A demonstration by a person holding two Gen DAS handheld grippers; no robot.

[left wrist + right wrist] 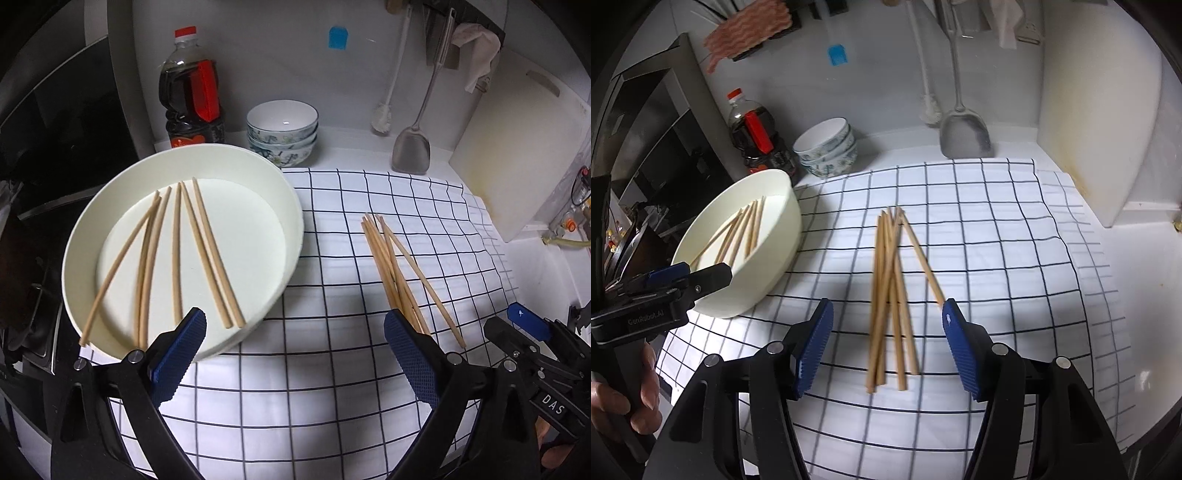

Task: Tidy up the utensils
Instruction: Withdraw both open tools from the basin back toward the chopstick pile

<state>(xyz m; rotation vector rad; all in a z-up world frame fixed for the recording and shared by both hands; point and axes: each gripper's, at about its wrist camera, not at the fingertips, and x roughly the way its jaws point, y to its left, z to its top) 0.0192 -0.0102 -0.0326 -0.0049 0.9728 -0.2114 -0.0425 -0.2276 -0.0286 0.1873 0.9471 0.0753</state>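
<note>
- Tilting steeply downward, the right gripper (888, 347) hovers over the checked cloth (997, 236) with jaws spread wide, gripping nothing; the loose chopsticks (886, 295) lie between its pads, untouched.
- At nine o'clock from it, the left gripper (295, 354) also points down, jaws wide apart and empty, a hand (635, 398) around its handle.
- Pale wooden chopsticks in the bowl (177, 254) lie fanned across a cream bowl (280, 192) at ten o'clock on the tabletop.
</note>
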